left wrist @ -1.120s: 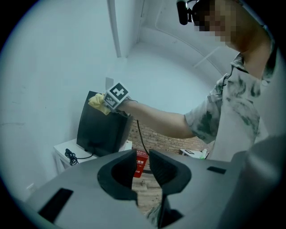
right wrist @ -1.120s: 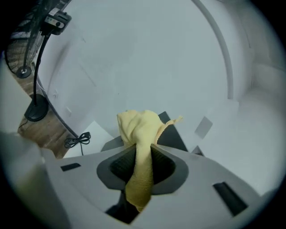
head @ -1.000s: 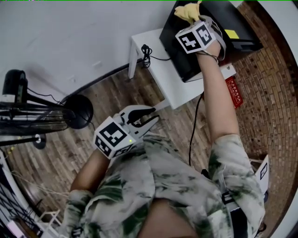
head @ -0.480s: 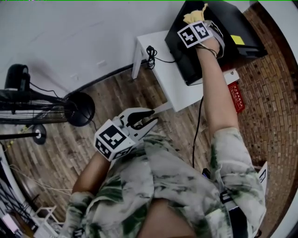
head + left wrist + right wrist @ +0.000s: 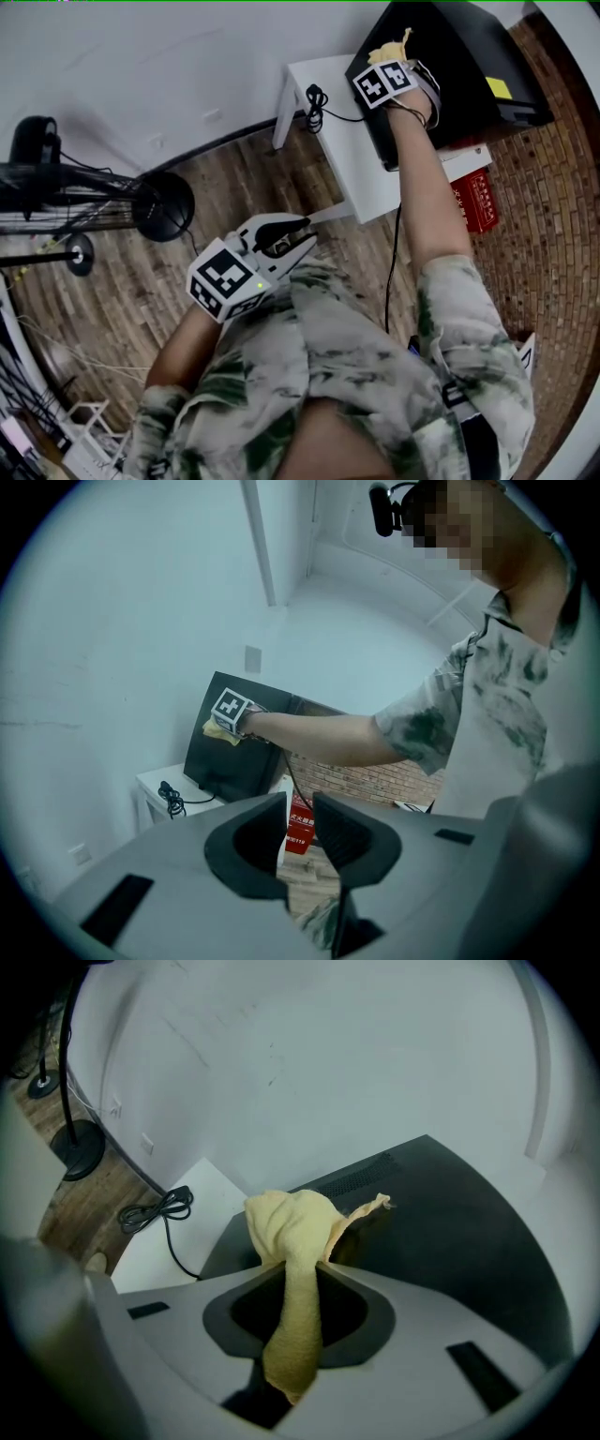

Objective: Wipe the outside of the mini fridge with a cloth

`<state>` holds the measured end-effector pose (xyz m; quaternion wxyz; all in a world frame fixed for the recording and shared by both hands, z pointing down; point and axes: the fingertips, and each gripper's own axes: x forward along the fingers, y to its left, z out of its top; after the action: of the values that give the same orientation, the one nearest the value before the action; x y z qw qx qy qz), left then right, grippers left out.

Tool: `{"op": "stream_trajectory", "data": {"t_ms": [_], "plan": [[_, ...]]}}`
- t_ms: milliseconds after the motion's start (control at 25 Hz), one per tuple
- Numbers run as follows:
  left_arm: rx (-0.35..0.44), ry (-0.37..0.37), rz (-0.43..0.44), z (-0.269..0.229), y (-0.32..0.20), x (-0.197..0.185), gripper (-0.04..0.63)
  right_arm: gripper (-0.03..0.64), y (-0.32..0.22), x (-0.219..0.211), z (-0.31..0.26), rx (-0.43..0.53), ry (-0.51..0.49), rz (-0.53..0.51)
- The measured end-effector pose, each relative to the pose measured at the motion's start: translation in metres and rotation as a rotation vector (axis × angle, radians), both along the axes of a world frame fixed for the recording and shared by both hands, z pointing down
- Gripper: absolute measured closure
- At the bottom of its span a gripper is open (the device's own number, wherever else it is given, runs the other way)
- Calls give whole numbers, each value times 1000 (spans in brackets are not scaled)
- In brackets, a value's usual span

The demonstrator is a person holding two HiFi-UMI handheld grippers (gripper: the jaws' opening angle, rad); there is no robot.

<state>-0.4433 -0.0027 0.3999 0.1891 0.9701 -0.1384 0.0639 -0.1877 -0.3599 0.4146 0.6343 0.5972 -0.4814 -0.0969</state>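
Clenching a yellow cloth [image 5: 289,1232] in the right gripper [image 5: 300,1271], a strip pinched tight between the jaws and the bunched end spilling out ahead, right at the upper edge of the black mini fridge [image 5: 459,1232]; hard to tell whether actually touching. In the head view, stretched out at arm's length, fingertips buried under the cloth, only the marker cube plain to see. Fridge on a white table [image 5: 342,150] against the wall, top cut off by the frame, with a coiled black cable [image 5: 314,97] just beside. Holding the left gripper [image 5: 302,232] low, close to the torso and well apart from the fridge, jaws parted with nothing between. Just beside the table, a red box [image 5: 474,199], print too small to read. At the left edge, a fan [image 5: 56,202], cropped.
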Motion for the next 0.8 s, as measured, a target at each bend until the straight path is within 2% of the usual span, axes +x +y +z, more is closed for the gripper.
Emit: {"op": "stream_trajectory", "data": {"t_ms": [520,800], "plan": [[-63,-32,-47,21,-18,0,503,522,-2,3,122,-187,-50,22],[-92,-53,-61,33,-25,-2,503,522,-6,0,161,-232,-72,2]]}}
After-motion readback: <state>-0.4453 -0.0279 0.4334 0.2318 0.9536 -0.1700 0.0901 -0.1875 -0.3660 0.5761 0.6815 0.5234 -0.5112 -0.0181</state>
